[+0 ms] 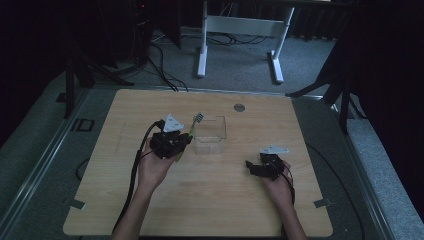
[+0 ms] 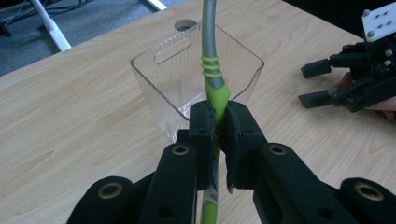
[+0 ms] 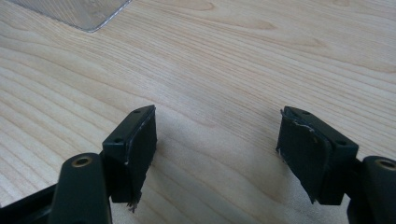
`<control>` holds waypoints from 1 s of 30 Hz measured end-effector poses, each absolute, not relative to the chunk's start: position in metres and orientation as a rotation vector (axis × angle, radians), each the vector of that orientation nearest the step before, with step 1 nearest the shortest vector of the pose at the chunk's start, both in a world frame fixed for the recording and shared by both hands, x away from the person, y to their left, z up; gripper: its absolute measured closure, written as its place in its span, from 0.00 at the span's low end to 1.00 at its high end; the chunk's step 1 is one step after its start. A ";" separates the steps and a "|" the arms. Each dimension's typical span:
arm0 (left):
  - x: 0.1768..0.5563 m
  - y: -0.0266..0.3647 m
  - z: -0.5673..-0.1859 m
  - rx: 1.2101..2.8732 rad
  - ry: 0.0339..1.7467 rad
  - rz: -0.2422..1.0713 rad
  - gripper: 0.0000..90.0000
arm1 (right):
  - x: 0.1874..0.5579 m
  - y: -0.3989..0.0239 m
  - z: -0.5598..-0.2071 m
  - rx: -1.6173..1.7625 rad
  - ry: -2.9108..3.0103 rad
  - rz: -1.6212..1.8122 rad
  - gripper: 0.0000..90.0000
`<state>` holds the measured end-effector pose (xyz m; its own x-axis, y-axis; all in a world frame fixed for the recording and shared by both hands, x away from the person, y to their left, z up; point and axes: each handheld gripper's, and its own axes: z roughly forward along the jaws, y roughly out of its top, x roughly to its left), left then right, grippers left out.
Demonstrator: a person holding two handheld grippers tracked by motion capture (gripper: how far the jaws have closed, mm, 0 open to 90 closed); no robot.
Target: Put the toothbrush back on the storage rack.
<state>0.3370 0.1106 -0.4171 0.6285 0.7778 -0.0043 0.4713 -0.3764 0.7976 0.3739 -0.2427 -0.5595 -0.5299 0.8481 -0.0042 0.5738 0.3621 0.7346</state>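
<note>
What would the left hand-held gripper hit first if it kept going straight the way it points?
Probably the clear bin: the left hand-held gripper, shut on the toothbrush, points at its near wall. The brush head may arrive first; depth is unclear.

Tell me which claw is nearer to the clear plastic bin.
Left. The left claw sits right beside the clear plastic bin, shut on a green toothbrush whose head end rises at the bin's near wall. The right claw rests open on the table, apart from the bin.
</note>
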 end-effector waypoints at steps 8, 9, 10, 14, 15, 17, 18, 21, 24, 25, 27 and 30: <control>0.337 0.111 -0.416 2.021 0.975 0.485 0.91 | 0.374 -0.243 -0.559 1.242 2.245 0.979 0.31; 0.337 0.111 -0.416 2.016 0.975 0.486 0.91 | 0.374 -0.243 -0.559 1.242 2.245 0.980 0.31; 0.337 0.111 -0.415 2.013 0.974 0.485 0.91 | 0.374 -0.243 -0.559 1.242 2.245 0.980 0.31; 0.337 0.111 -0.415 2.004 0.974 0.486 0.91 | 0.374 -0.243 -0.559 1.242 2.245 0.980 0.31; 0.337 0.111 -0.414 2.005 0.973 0.488 0.91 | 0.374 -0.243 -0.559 1.242 2.245 0.980 0.31; 0.337 0.111 -0.414 1.999 0.973 0.491 0.91 | 0.374 -0.243 -0.559 1.242 2.245 0.980 0.31; 0.337 0.110 -0.413 1.998 0.973 0.493 0.91 | 0.374 -0.243 -0.559 1.241 2.245 0.980 0.31; 0.338 0.110 -0.413 1.992 0.974 0.498 0.91 | 0.374 -0.243 -0.560 1.242 2.245 0.980 0.31; 0.338 0.111 -0.412 1.986 0.974 0.498 0.91 | 0.374 -0.243 -0.559 1.242 2.245 0.980 0.31; 0.338 0.111 -0.412 1.989 0.972 0.495 0.91 | 0.374 -0.243 -0.560 1.241 2.245 0.980 0.31; 0.339 0.110 -0.412 1.994 0.972 0.495 0.91 | 0.374 -0.243 -0.560 1.243 2.245 0.980 0.31; 0.339 0.109 -0.412 1.992 0.972 0.493 0.91 | 0.374 -0.243 -0.559 1.243 2.245 0.980 0.31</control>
<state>0.3394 0.1090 -0.4115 0.6214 0.7834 -0.0145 0.4511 -0.3425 0.8241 0.3740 -0.2426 -0.5595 -0.5291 0.8486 -0.0038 0.5740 0.3611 0.7349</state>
